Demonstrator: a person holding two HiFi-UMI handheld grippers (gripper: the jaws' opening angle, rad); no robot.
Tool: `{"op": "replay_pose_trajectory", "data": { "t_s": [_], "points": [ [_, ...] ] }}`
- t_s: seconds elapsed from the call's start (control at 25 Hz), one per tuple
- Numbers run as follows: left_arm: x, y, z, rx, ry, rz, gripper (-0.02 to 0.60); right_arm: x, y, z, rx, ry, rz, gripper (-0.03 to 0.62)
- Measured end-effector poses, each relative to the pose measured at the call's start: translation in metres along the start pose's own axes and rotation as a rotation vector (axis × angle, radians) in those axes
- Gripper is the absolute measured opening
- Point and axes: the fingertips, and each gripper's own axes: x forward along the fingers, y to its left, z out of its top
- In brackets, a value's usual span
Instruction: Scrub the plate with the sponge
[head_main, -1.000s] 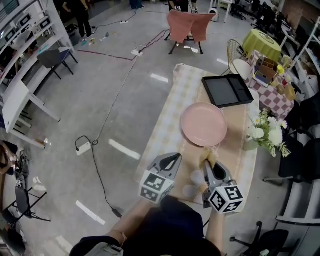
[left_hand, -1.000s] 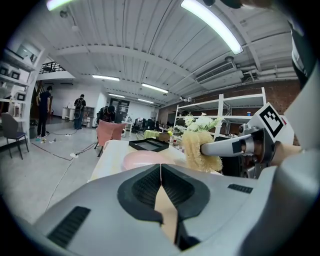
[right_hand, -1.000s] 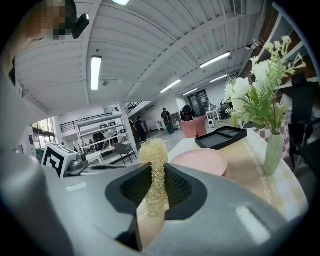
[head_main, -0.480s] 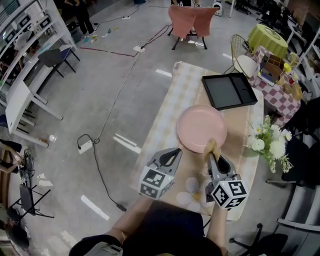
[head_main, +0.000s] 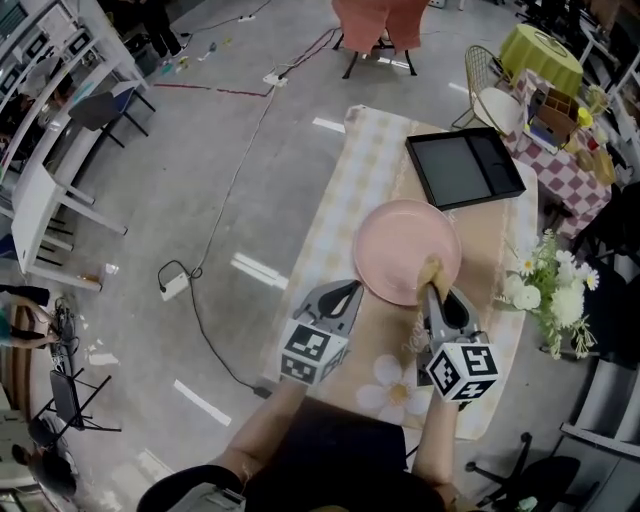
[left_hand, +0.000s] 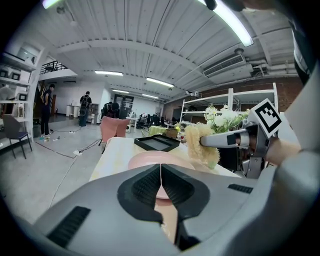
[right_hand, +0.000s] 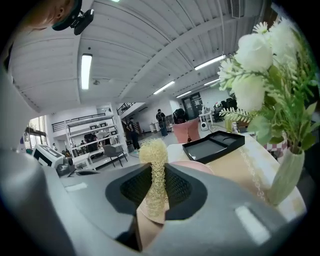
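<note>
A round pink plate (head_main: 400, 250) lies in the middle of the long table; it also shows as the plate (left_hand: 150, 161) in the left gripper view and the plate (right_hand: 192, 166) in the right gripper view. My right gripper (head_main: 432, 285) is shut on a yellow fuzzy sponge (head_main: 431, 272), held over the plate's near right rim. The sponge (right_hand: 155, 175) stands pinched upright between the jaws, and the sponge (left_hand: 201, 145) hangs above the plate. My left gripper (head_main: 342, 291) is shut and empty, just left of the plate's near edge.
A black tray (head_main: 463, 167) lies beyond the plate. A vase of white flowers (head_main: 550, 290) stands at the table's right edge. The tablecloth (head_main: 345, 215) has flower prints near me. Chairs, shelves and floor cables surround the table.
Both grippers moved forward toward the plate; the sponge now reaches over the plate's near rim, where before it was short of it.
</note>
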Motion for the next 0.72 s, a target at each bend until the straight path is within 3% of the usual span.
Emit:
{"op": "replay_pose_trajectory", "data": {
  "t_s": [0.4, 0.72],
  "points": [
    [0.033, 0.035, -0.015, -0.021, 0.042, -0.023, 0.014, 0.050, -0.023, 0.003, -0.033, 0.044, -0.101, 0.069],
    [0.050, 0.059, -0.025, -0.099, 0.041, -0.014, 0.012, 0.090, -0.041, -0.007, -0.073, 0.109, -0.151, 0.069]
  ]
}}
